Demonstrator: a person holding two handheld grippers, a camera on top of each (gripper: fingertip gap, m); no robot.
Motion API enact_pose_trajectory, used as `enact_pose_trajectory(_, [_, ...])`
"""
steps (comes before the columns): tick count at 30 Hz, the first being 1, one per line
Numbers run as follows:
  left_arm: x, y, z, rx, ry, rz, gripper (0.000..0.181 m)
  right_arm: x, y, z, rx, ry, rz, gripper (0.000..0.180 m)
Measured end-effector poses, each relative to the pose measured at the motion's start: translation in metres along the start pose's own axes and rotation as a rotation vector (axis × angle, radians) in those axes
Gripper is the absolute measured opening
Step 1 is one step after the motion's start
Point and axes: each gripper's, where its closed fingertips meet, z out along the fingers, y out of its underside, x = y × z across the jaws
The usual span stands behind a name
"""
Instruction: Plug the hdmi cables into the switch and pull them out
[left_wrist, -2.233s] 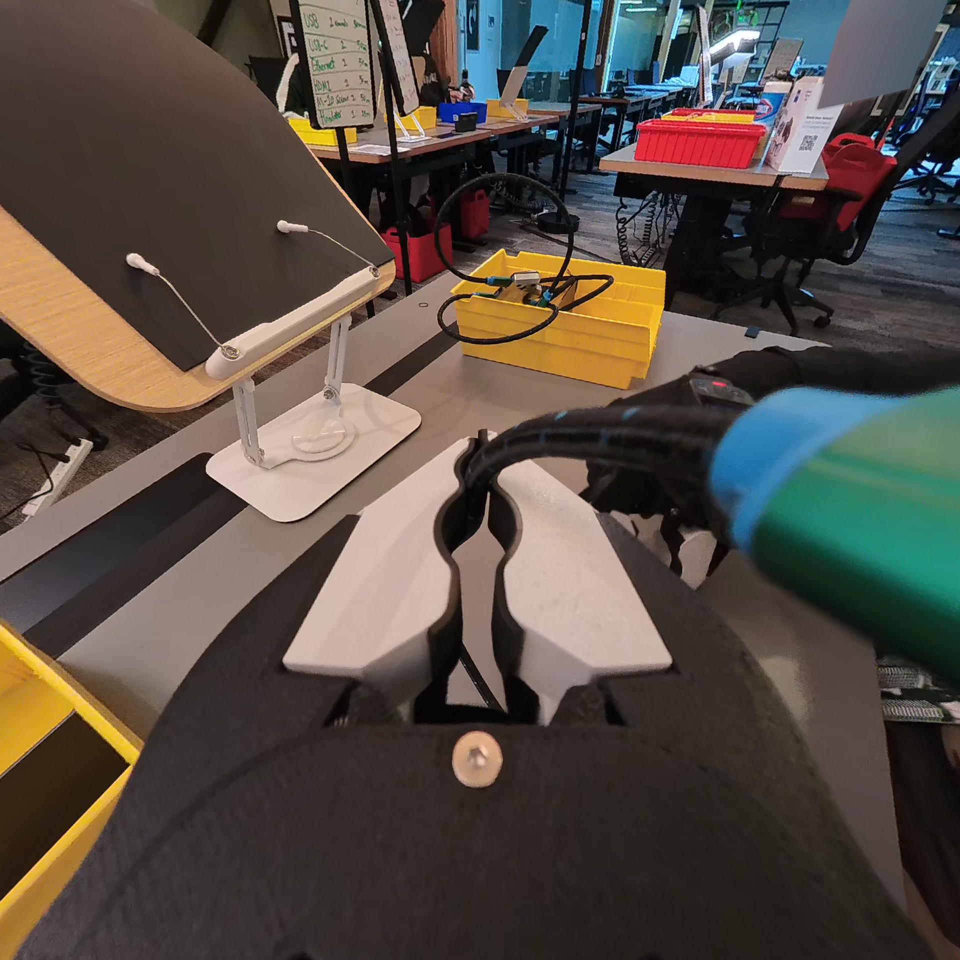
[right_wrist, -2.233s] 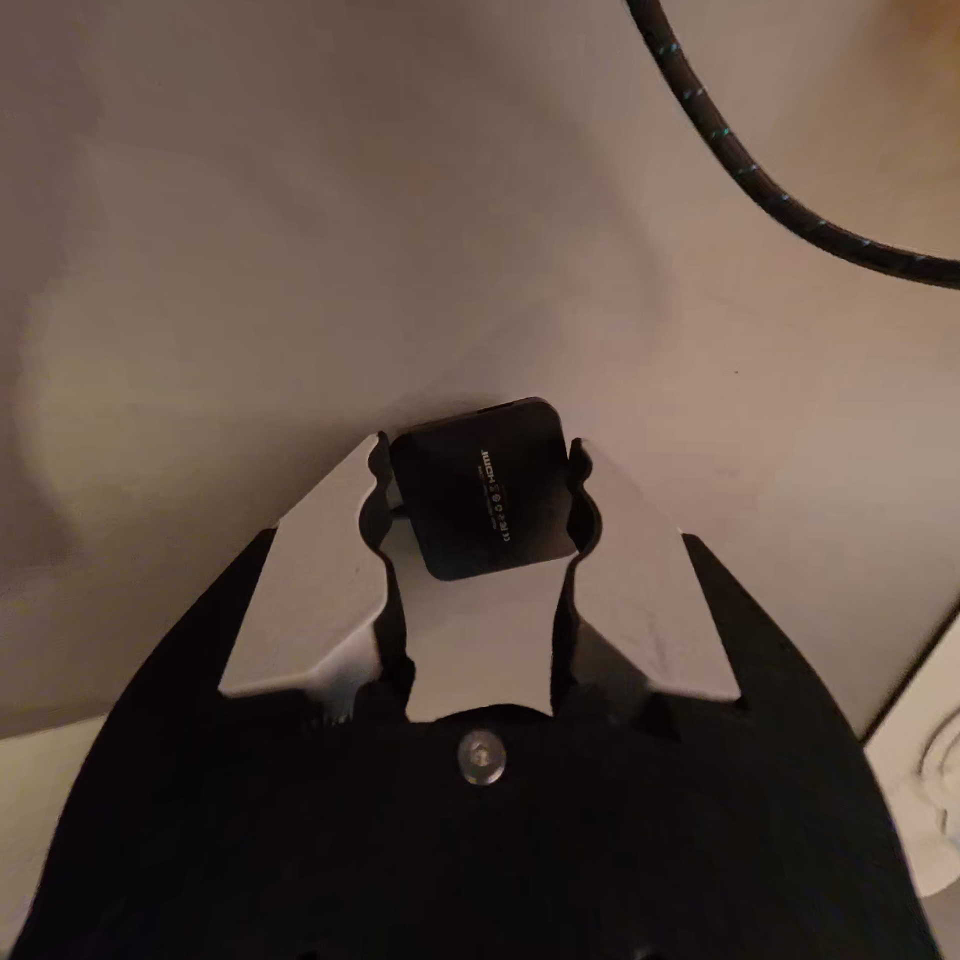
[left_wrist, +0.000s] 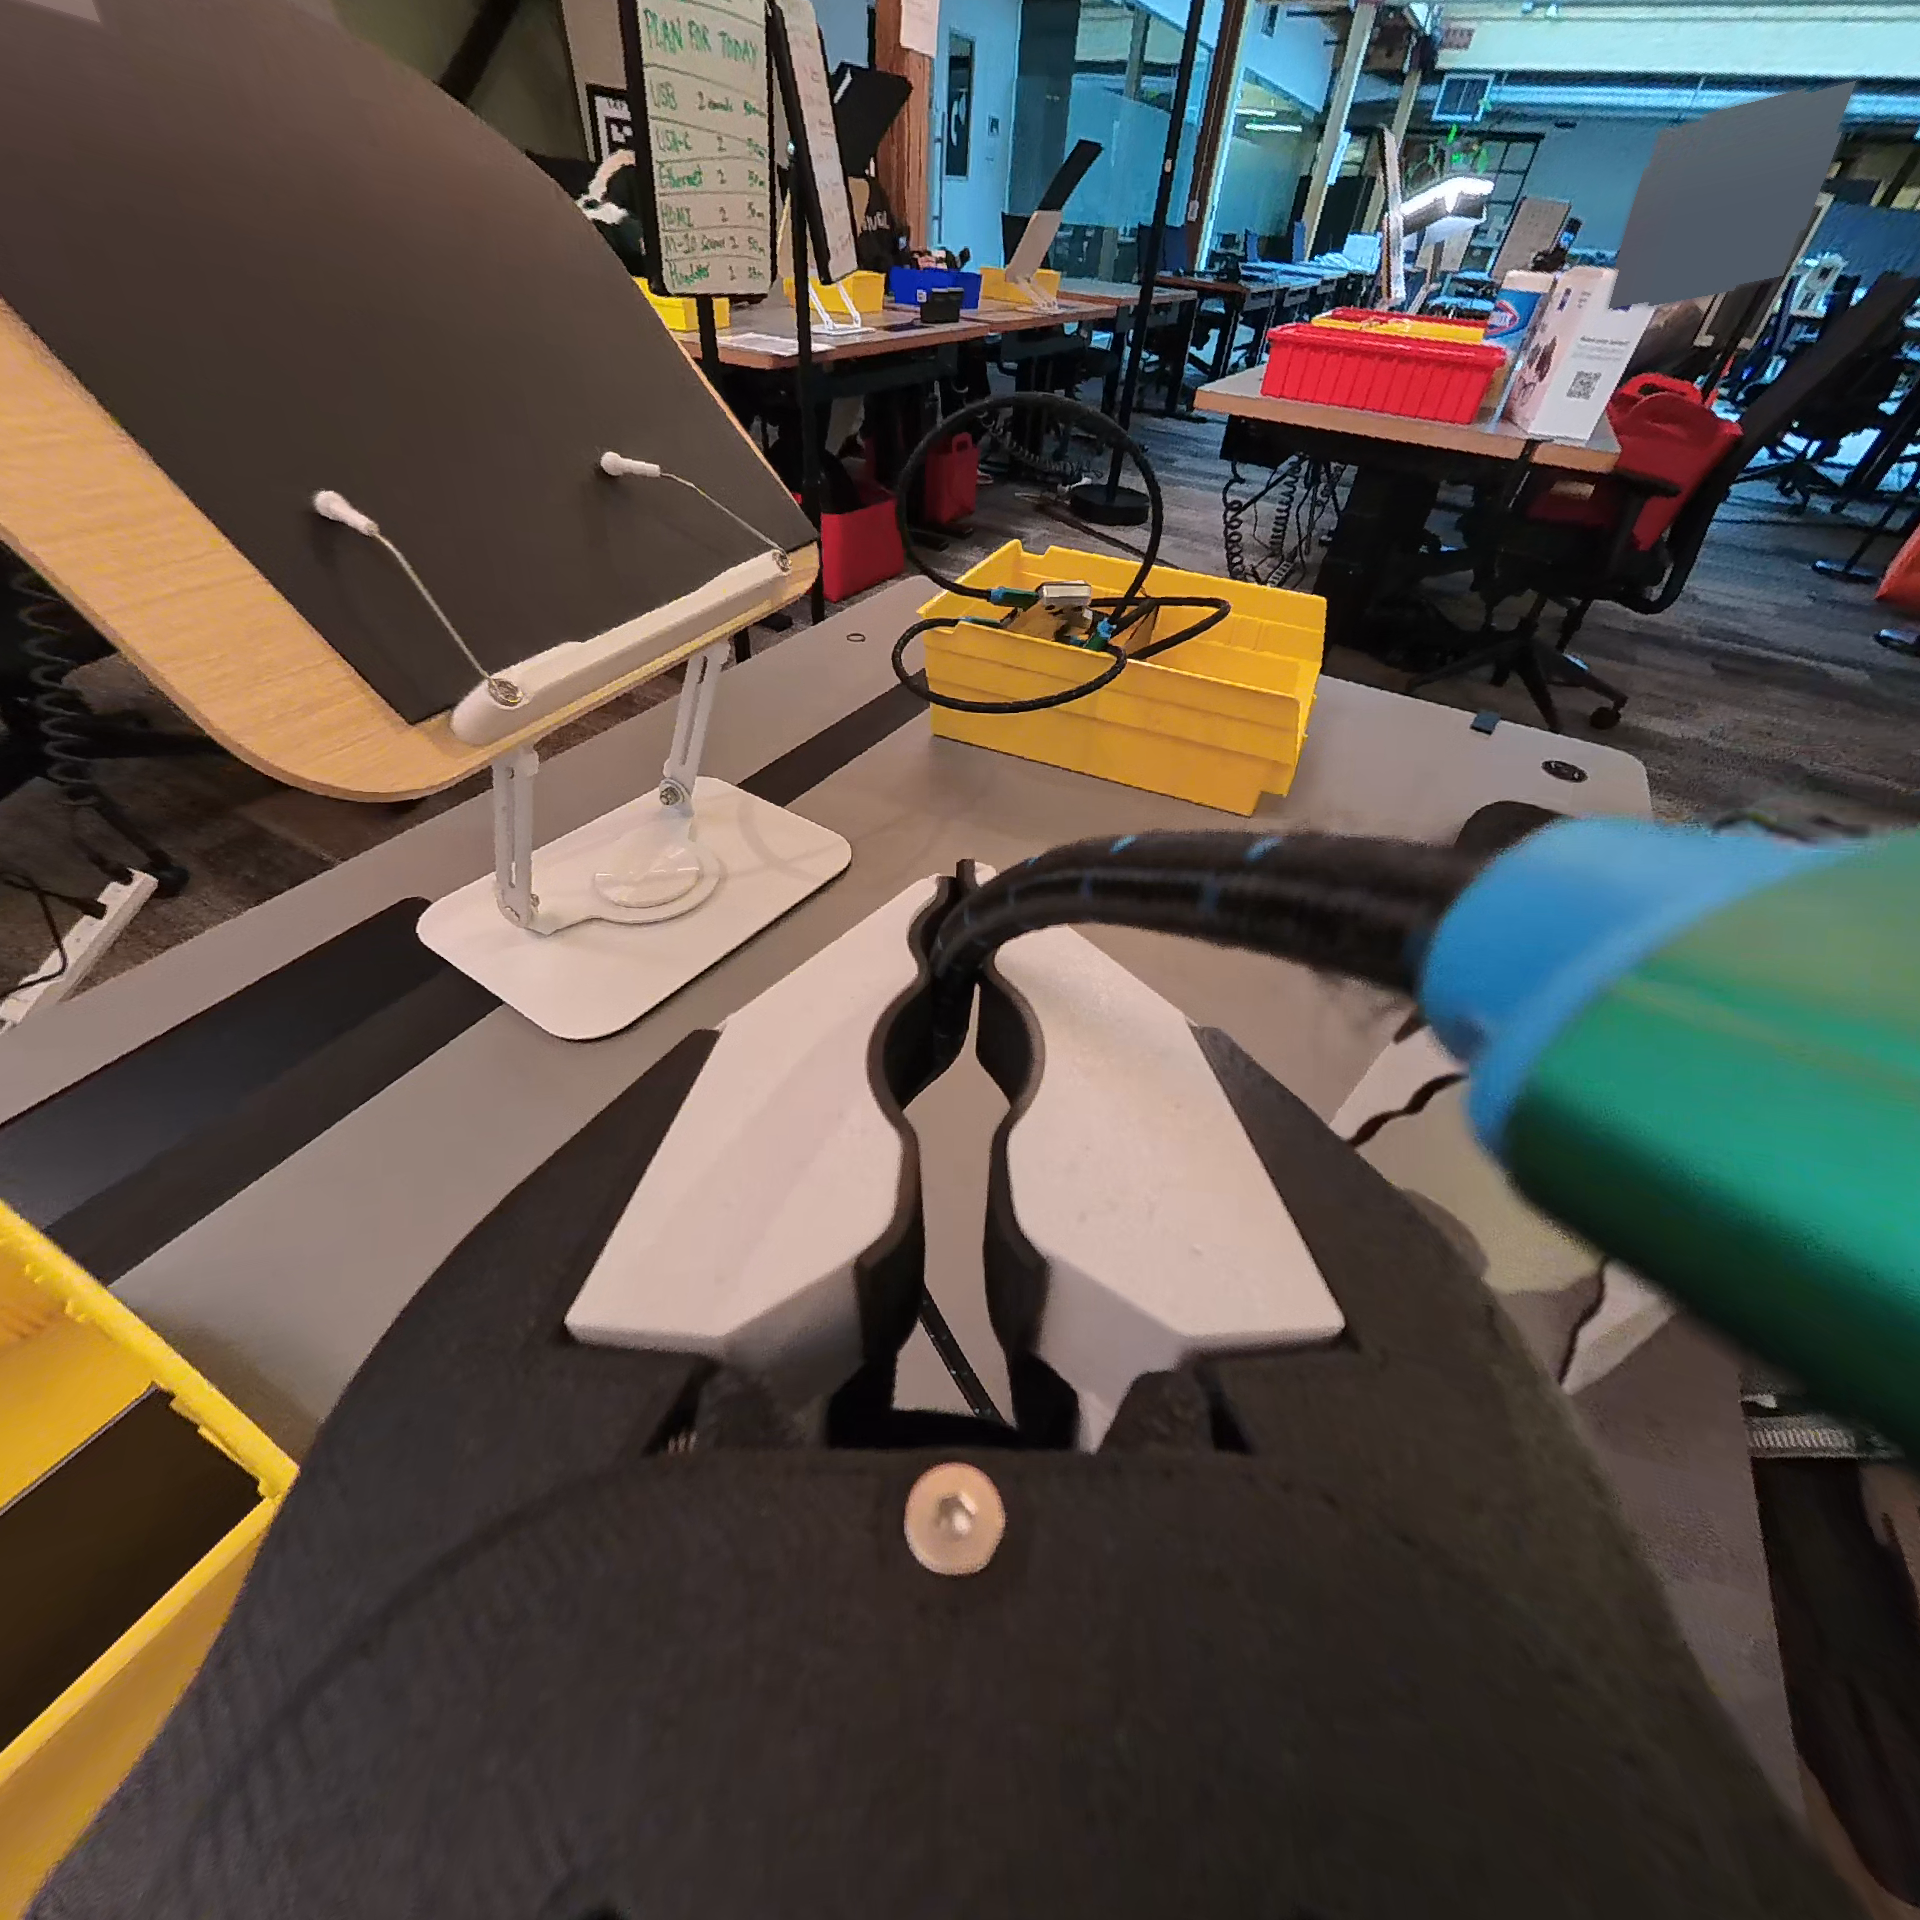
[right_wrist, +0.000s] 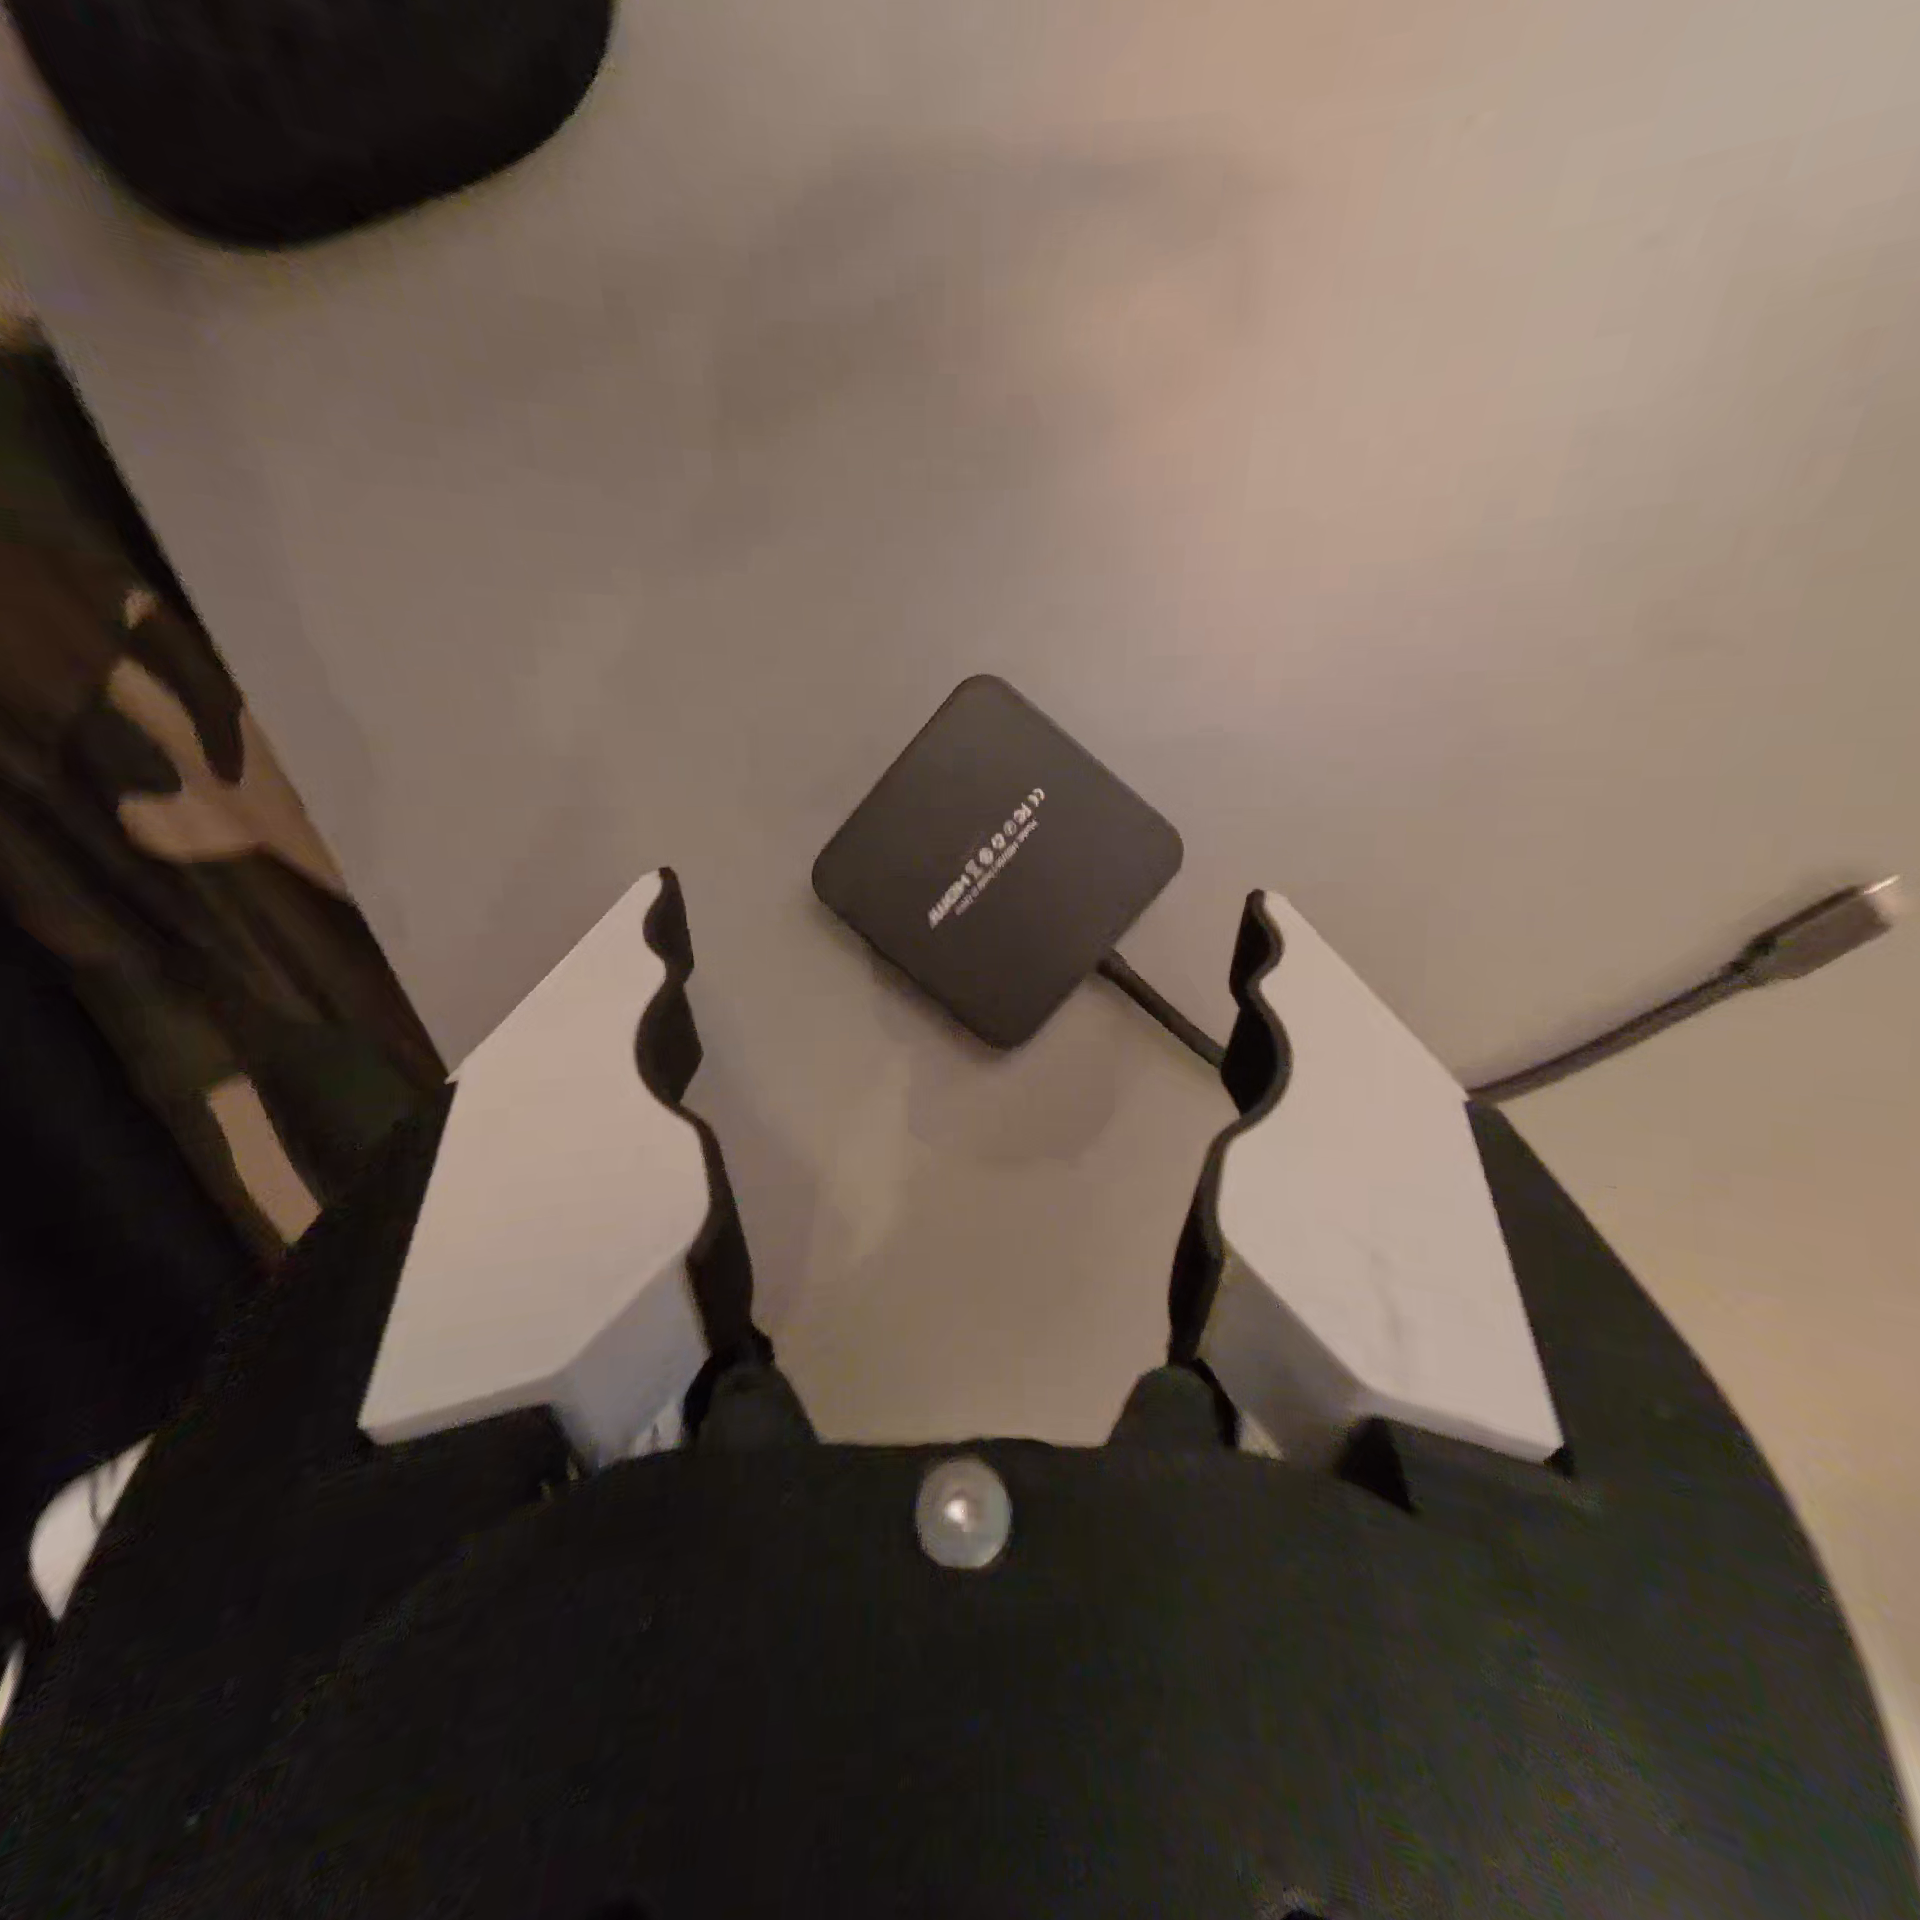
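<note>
Switch: I see a small black rounded square lying flat on the grey table, thin lead trailing right. My right gripper hangs spread wide just near of it; my left gripper pinches the braided black cable.

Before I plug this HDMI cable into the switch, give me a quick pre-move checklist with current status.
1. Left gripper jaws shut on the braided HDMI cable: ok.
2. Cable's plug end in sight: cannot tell, hidden below the jaws.
3. Right gripper holding the switch: not ok, jaws open, switch lying loose on the table.
4. Switch port visible: cannot tell.
5. Switch's own lead clear of the jaws: not ok, it passes under the right one.
</note>
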Motion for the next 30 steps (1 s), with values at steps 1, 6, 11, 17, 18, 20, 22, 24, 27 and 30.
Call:
enact_pose_trajectory(1, [-0.001, -0.001, -0.001, 0.002, -0.001, -0.002, 0.000, -0.001, 0.000, 0.007, 0.009, 0.005, 0.042, 0.103])
enact_pose_trajectory(6, [-0.002, -0.004, -0.004, 0.014, -0.003, -0.002, 0.000, 0.010, 0.006, 0.031, -0.012, 0.084, 0.091, 0.100])
enact_pose_trajectory(11, [-0.001, -0.005, -0.006, 0.021, 0.001, -0.002, 0.000, 0.003, 0.010, 0.025, -0.064, -0.028, -0.115, 0.074])
enact_pose_trajectory(17, [0.001, -0.004, -0.005, 0.015, 0.003, 0.003, 0.000, 0.005, -0.020, -0.006, 0.169, -0.117, -0.423, 0.071])
enact_pose_trajectory(18, [0.001, -0.004, -0.005, 0.013, 0.003, 0.004, 0.000, 0.005, -0.026, -0.015, 0.224, -0.130, -0.453, 0.071])
enact_pose_trajectory(20, [0.000, -0.003, -0.004, 0.012, 0.002, 0.003, 0.000, 0.003, -0.036, -0.034, 0.325, -0.134, -0.557, 0.071])
enact_pose_trajectory(22, [0.000, -0.002, -0.003, 0.008, 0.002, -0.001, 0.000, 0.002, -0.044, -0.050, 0.395, -0.142, -0.608, 0.071])
enact_pose_trajectory(24, [-0.001, 0.001, -0.002, 0.003, 0.001, -0.005, 0.000, 0.003, -0.046, -0.061, 0.427, -0.143, -0.642, 0.071])
enact_pose_trajectory(27, [-0.001, 0.003, -0.001, -0.004, 0.001, -0.004, 0.000, 0.003, -0.047, -0.071, 0.451, -0.153, -0.670, 0.071])
enact_pose_trajectory(30, [-0.001, 0.003, 0.000, -0.004, 0.001, -0.004, 0.000, 0.004, -0.045, -0.074, 0.443, -0.160, -0.689, 0.071])
